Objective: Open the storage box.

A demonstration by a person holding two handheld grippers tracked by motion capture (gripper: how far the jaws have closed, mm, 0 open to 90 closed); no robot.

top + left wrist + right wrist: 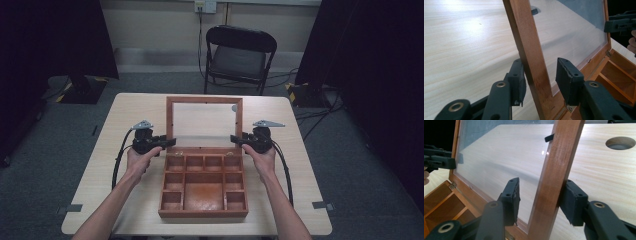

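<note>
lid frame (204,101) of wooden box (203,189) between released left tongs (540,75) and right tongs (541,195), each straddling a side rail

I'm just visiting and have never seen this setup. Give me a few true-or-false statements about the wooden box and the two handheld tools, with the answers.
1. The wooden box has its lid raised. True.
2. The lid is solid wood throughout. False: it is a wooden frame around a clear pane, and the table shows through it.
3. The left gripper has its jaws on either side of the lid's frame. True.
4. The right gripper rests inside a compartment. False: its jaws straddle the lid's other side rail.
5. The compartments hold small items. False: those in view look empty.
</note>
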